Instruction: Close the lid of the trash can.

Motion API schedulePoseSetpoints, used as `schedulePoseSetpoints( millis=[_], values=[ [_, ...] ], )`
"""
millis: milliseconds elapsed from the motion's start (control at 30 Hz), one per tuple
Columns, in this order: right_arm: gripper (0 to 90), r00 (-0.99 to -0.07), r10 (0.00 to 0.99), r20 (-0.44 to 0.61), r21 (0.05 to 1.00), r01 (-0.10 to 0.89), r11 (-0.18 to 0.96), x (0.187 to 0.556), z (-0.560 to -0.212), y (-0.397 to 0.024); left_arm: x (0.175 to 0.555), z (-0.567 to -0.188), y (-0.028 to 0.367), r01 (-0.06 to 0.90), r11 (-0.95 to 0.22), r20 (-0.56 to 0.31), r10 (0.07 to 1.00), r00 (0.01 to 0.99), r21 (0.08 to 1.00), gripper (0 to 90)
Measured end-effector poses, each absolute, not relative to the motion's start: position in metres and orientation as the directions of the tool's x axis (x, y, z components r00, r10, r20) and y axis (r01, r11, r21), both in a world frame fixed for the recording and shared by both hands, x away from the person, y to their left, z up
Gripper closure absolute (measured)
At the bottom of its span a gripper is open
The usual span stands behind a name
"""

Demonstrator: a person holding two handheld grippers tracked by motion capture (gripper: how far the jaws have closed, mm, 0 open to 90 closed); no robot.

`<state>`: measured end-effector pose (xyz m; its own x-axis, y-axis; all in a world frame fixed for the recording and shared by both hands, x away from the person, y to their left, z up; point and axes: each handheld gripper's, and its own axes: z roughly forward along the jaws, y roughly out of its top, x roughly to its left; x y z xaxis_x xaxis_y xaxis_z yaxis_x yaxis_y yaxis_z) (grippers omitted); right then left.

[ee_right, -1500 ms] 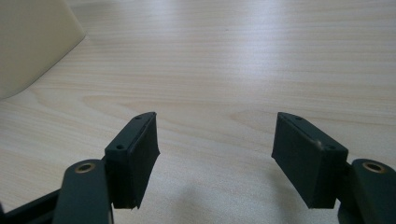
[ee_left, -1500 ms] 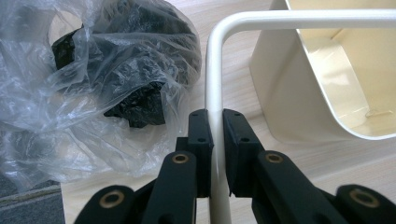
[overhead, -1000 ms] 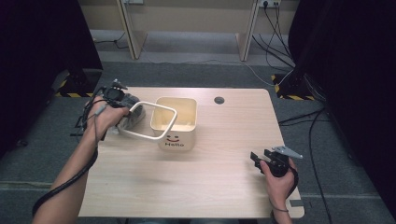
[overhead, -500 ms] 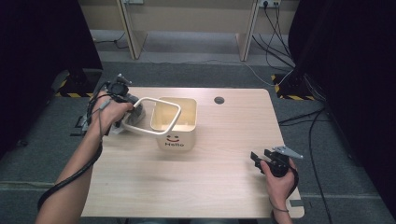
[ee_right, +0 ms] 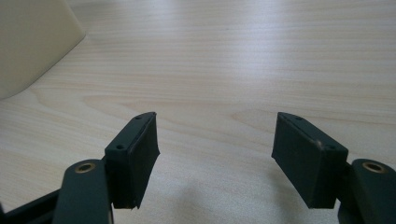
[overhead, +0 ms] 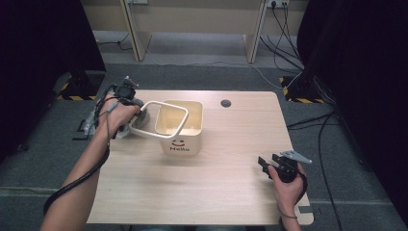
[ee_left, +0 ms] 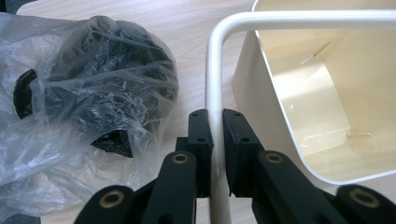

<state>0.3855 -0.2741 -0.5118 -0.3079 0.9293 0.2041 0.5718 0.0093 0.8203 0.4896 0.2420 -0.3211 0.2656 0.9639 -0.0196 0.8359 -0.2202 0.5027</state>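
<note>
A cream square bin [overhead: 182,140] with "Hello" and a smiley on its front stands mid-table, open and with nothing inside [ee_left: 327,107]. A white square frame [overhead: 159,119] leans over the bin's left rim, held up off the table. My left gripper [ee_left: 215,122] is shut on the frame's tube [ee_left: 212,79]; it sits at the table's left [overhead: 137,115]. A clear plastic bag [ee_left: 70,107] holding something black lies just left of the frame. My right gripper [overhead: 263,165] rests near the front right corner, open [ee_right: 215,154], with bare wood between its jaws.
The wooden table [overhead: 216,192] has a round cable hole [overhead: 225,103] at the back. Grey carpet, cables and dark curtains surround it. A corner of the bin [ee_right: 32,37] shows far left in the right gripper view.
The left hand has shifted slightly back with the frame, raising it a little over the bin's rim. The right gripper has stayed still.
</note>
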Motion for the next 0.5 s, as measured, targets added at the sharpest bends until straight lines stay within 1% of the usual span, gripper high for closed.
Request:
schedulePoseSetpoints(
  millis=[500],
  values=[
    [31.3, -0.307, 0.929, 0.206, 0.818, 0.576, 0.009, 0.386, -0.512, -0.274, 0.498, -0.322, 0.23, 0.839, -0.231, -0.021, 0.961, 0.277, 0.493, 81.8]
  ],
)
